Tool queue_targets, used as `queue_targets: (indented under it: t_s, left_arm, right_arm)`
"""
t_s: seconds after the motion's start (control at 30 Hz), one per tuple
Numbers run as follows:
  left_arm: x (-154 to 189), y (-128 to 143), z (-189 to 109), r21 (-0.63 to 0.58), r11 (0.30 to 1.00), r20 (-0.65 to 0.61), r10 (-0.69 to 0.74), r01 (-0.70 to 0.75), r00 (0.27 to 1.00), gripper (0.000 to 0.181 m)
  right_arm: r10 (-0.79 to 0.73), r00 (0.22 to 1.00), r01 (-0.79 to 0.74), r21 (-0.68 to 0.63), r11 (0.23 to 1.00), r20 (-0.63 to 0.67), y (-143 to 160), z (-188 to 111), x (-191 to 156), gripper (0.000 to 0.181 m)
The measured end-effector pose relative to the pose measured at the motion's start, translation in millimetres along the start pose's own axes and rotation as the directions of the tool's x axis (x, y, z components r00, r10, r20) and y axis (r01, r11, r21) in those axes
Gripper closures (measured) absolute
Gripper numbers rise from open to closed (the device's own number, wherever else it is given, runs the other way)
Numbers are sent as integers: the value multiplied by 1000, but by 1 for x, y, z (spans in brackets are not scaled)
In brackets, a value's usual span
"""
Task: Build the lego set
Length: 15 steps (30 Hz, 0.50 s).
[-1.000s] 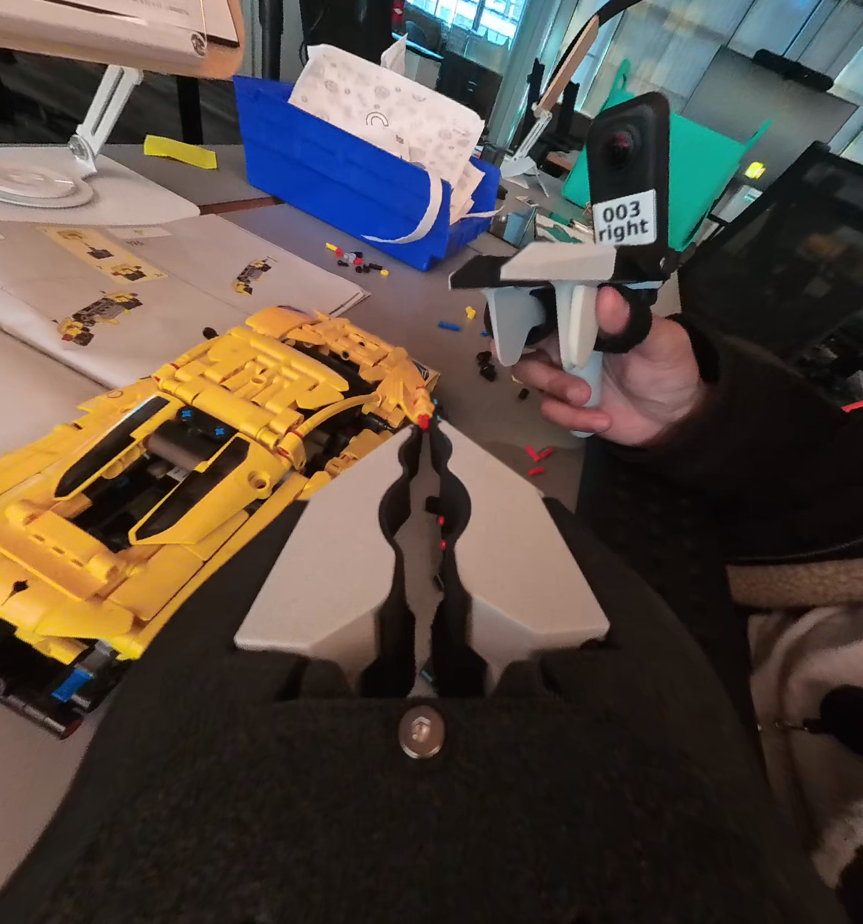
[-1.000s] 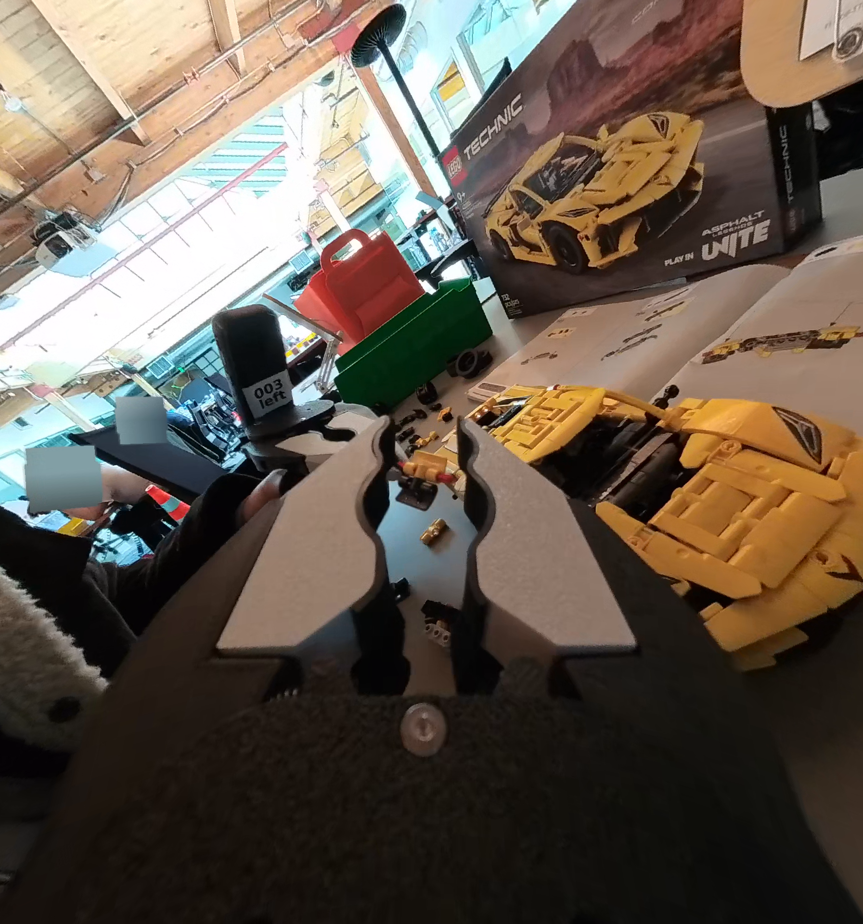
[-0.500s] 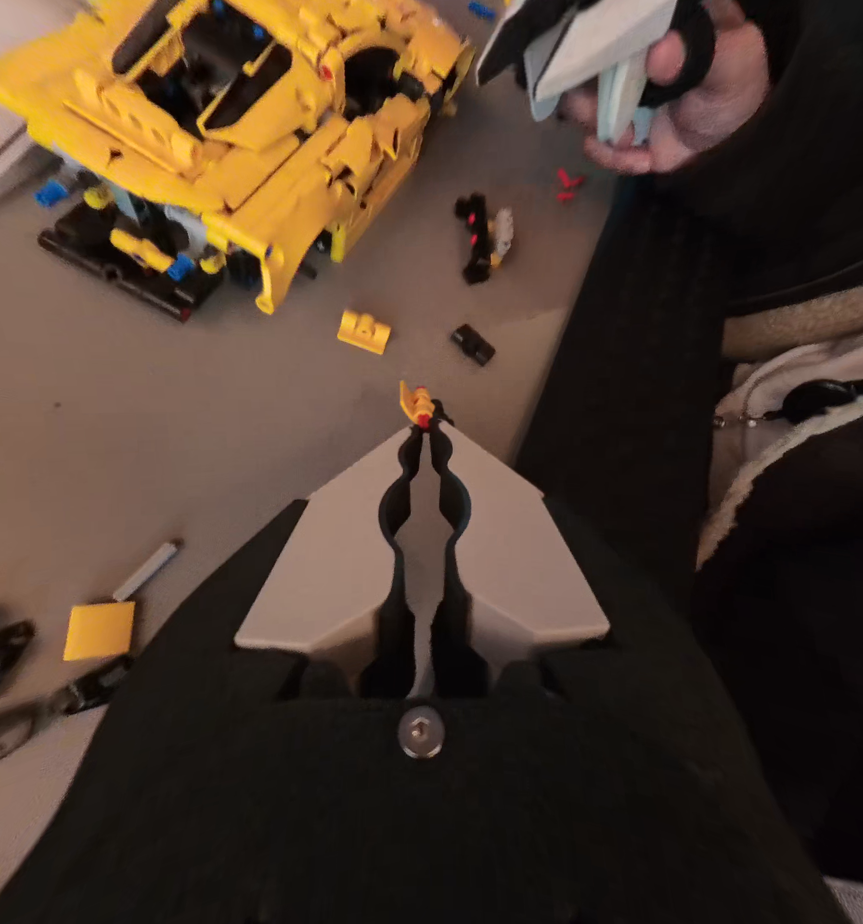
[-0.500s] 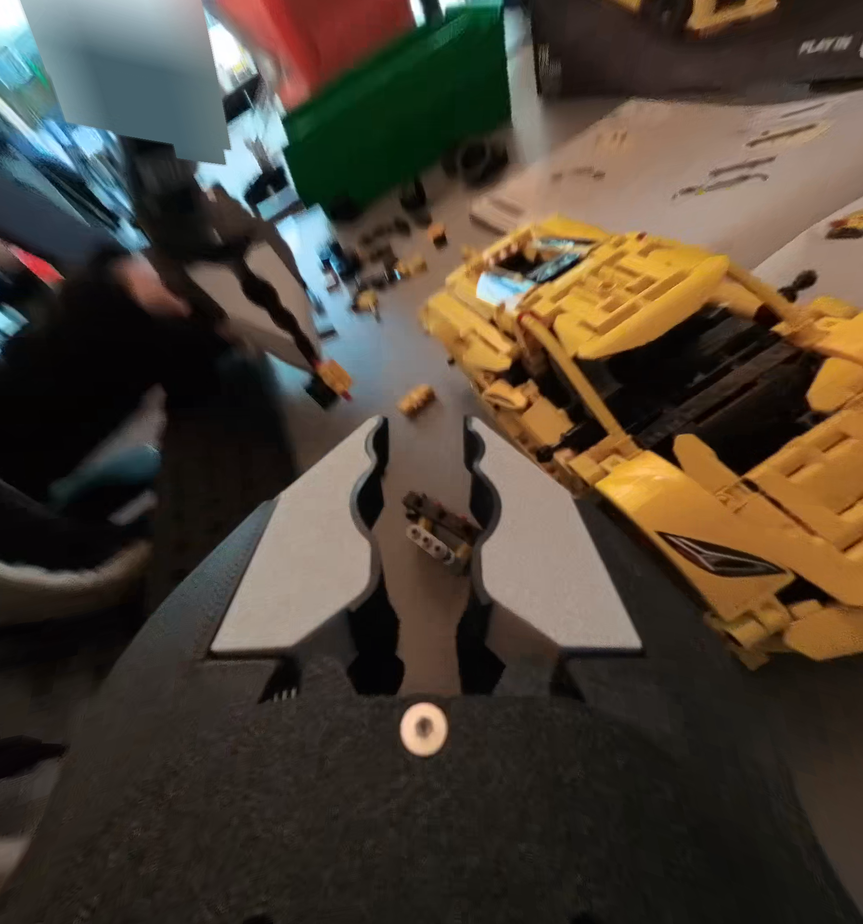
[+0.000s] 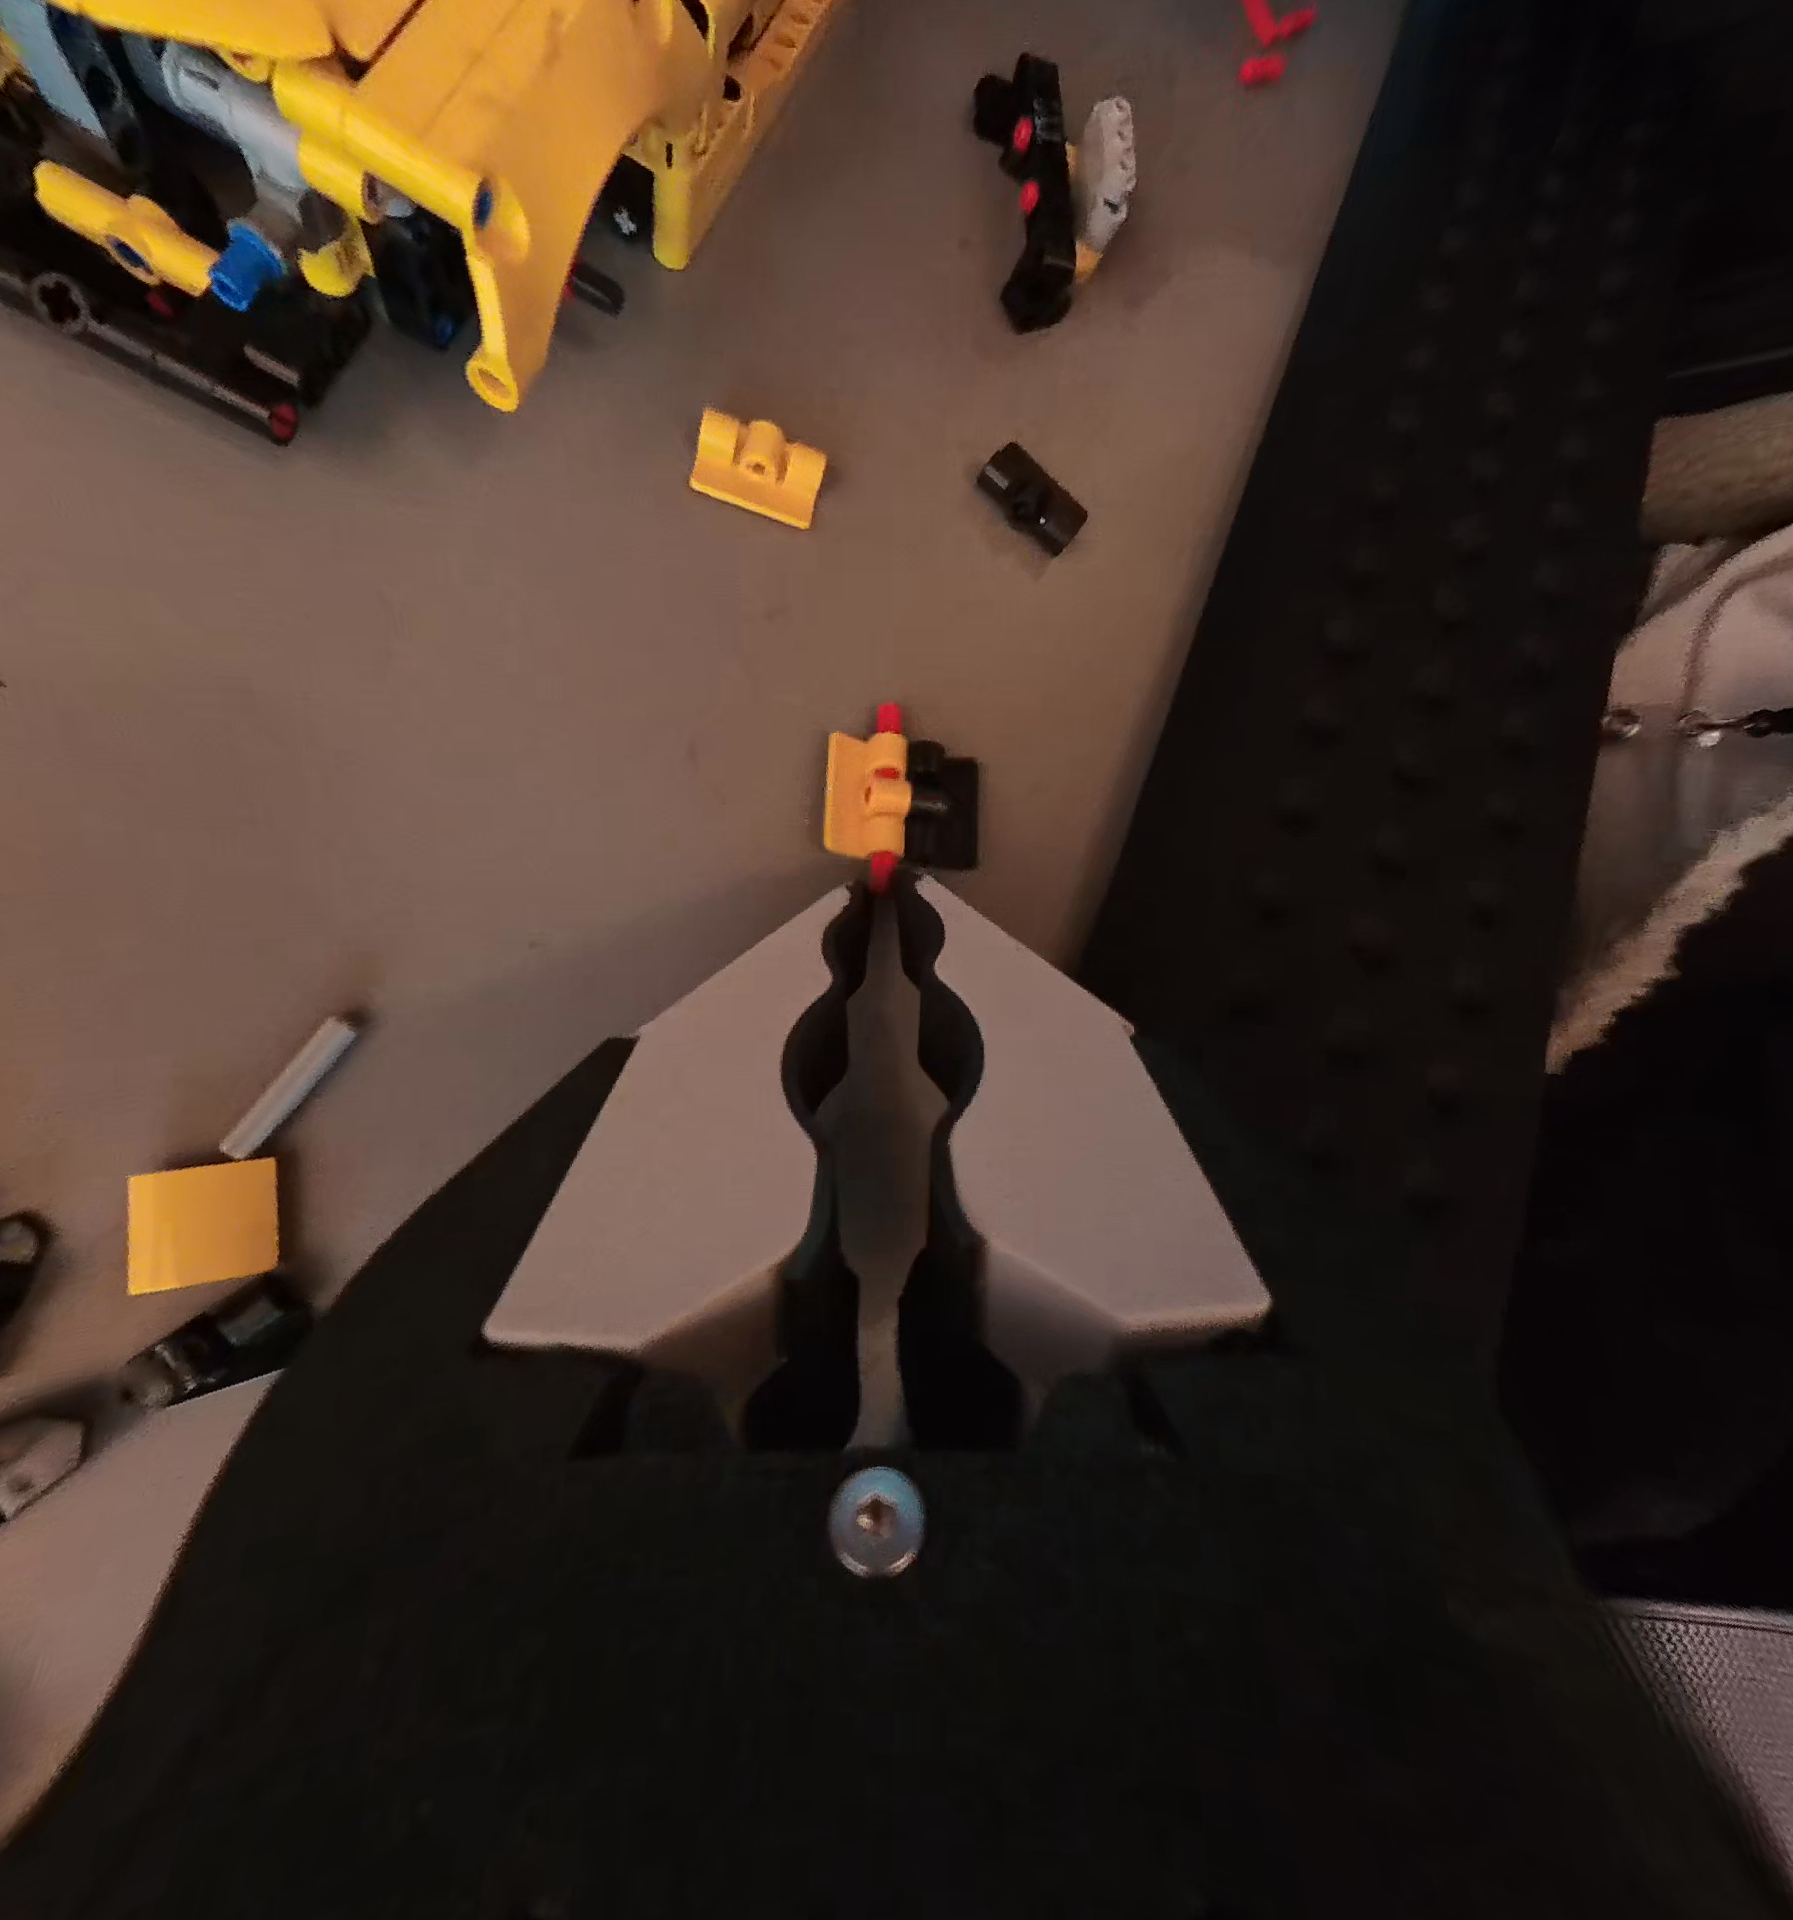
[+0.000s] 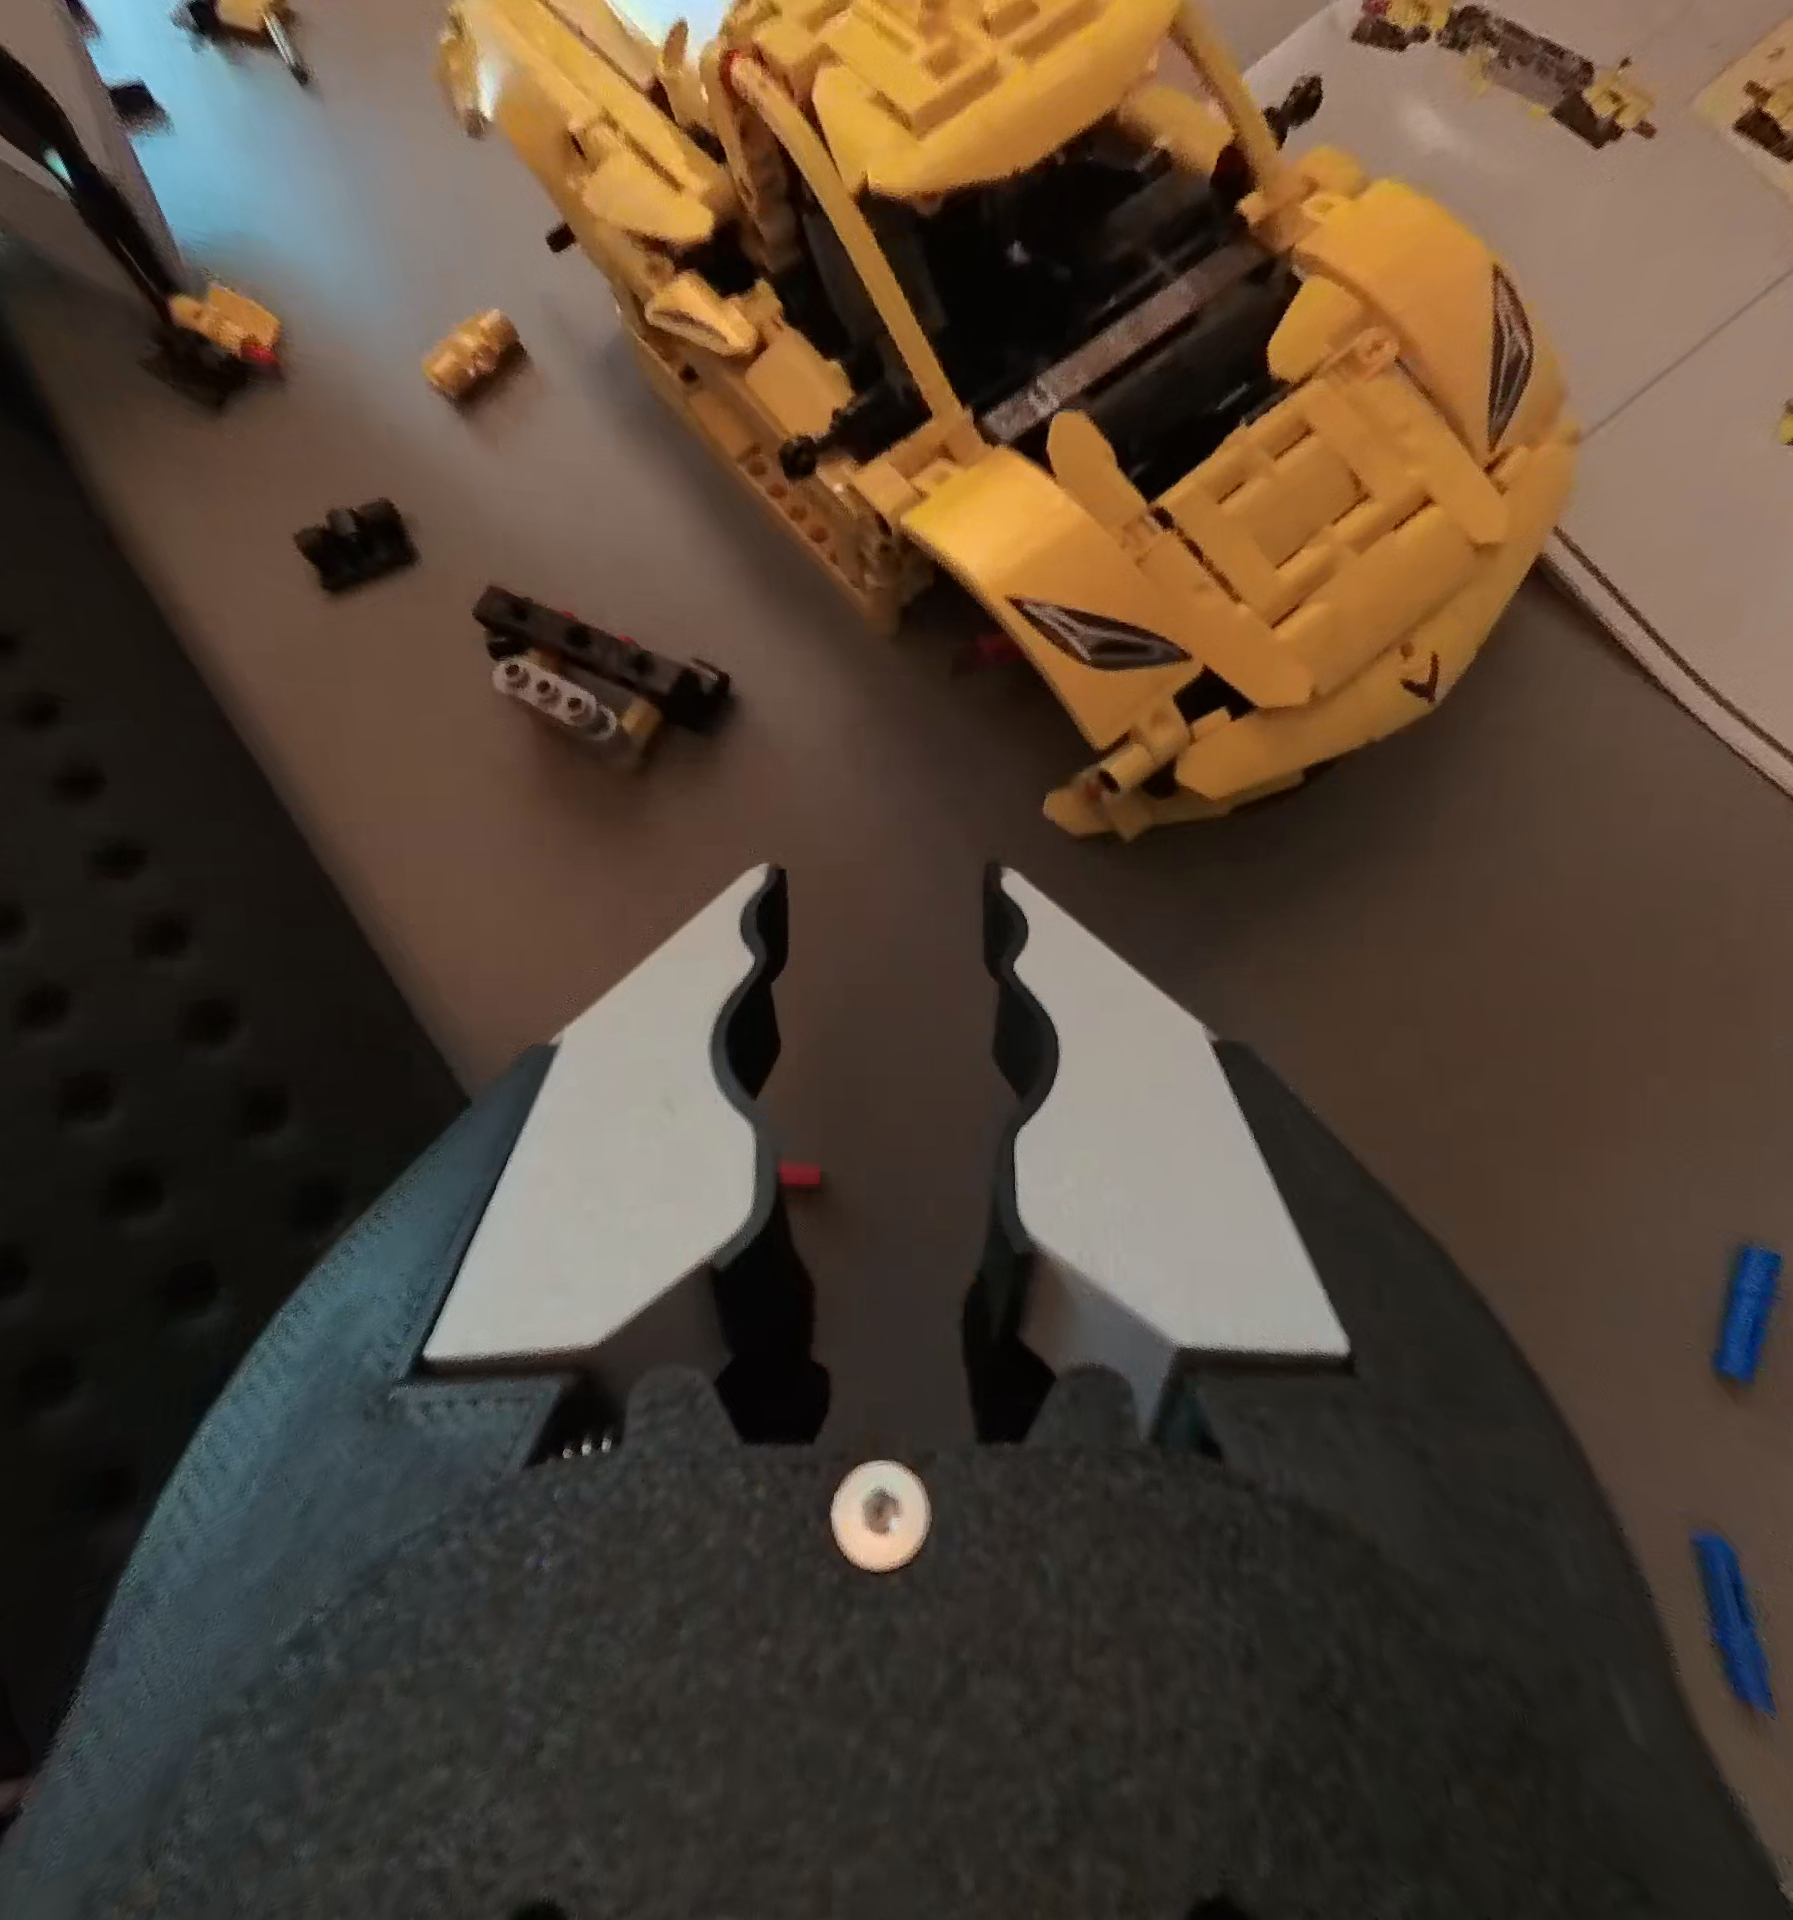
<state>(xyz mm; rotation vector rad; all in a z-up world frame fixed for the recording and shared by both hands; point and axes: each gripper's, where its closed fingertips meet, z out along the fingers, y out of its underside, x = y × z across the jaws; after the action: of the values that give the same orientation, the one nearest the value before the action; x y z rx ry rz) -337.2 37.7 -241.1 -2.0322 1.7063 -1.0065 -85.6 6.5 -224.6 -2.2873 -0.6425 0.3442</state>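
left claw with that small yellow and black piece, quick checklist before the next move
1. Grip: left claw pinches the red pin of the small piece: ok.
2. Hold depth: only the tips catch the pin end: not ok, may slip.
3. Piece off the table or resting on it: cannot tell.
4. Right claw open and empty: ok.
5. Car in reach, seen in both views: ok.
6. Spot on the car for the piece: cannot tell.
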Motion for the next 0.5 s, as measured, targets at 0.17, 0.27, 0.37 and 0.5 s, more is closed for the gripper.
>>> queue_targets:
  t_s: [0.17,0.27,0.37,0.5]
  left_arm:
    - [-4,0,-12,-4,1000,138,13,-13,990,154]
    - [-5,-19,-28,127,991,222,7,-36,975,154]
    - [9,-42,-29,241,969,233,-8,-50,973,154]
    - [31,-56,5,201,977,234,18,-66,972,154]
  right_arm:
    - [14,998,-11,-57,998,59,30,-32,-6,148]
    - [-9,996,11,-29,1000,91,36,-43,-23,148]
    - [-43,987,37,41,998,156,20,-36,-54,147]
    - [-28,972,7,89,996,235,-6,-23,-87,150]
